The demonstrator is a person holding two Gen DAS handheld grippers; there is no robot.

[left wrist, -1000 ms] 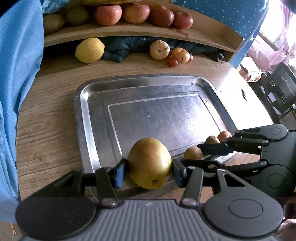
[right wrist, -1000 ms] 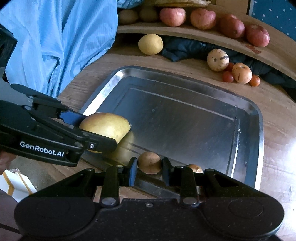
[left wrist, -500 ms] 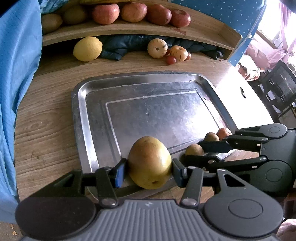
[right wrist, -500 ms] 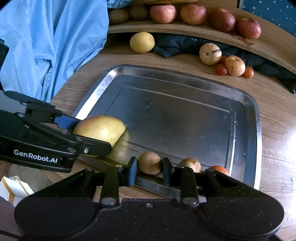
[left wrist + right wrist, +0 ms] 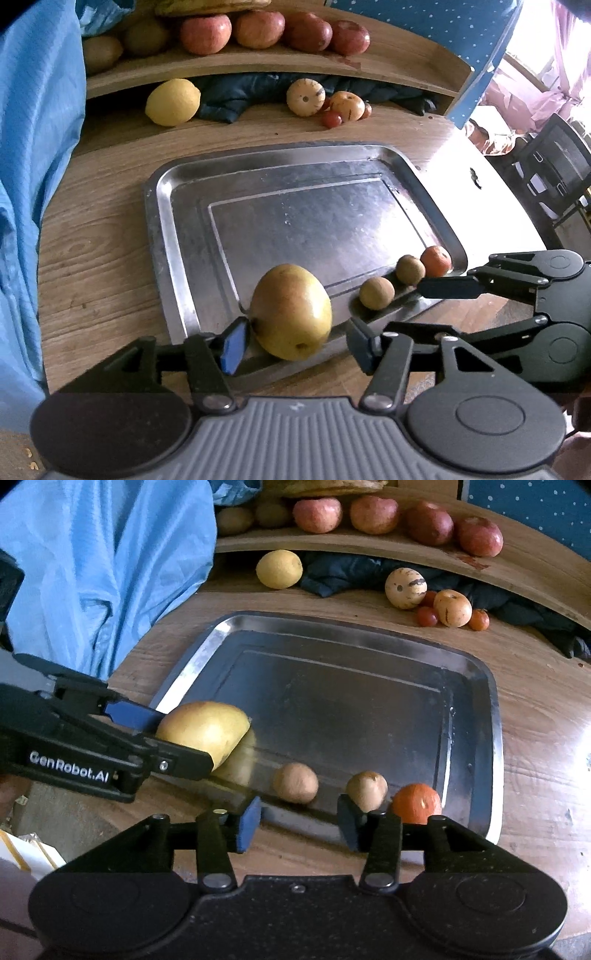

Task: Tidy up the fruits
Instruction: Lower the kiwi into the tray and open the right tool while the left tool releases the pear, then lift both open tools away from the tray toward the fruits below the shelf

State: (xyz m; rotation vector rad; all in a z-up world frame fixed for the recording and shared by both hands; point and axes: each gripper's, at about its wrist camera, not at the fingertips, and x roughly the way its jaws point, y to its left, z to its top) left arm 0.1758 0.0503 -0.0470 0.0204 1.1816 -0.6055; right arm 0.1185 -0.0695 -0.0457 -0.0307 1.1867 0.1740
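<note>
White lettering "GenRobot.AI" stands on the side of the black plastic left tongs (image 5: 177, 738), seen in the right wrist view. No other text or number can be read.

Both claws angle steeply downward, side by side. The left claw (image 5: 293, 341) has just been opening; its jaws stand apart with a fruit between them, the right pad clear. The right claw (image 5: 298, 821) has just been opening too, jaws parted, gripping nothing.
</note>
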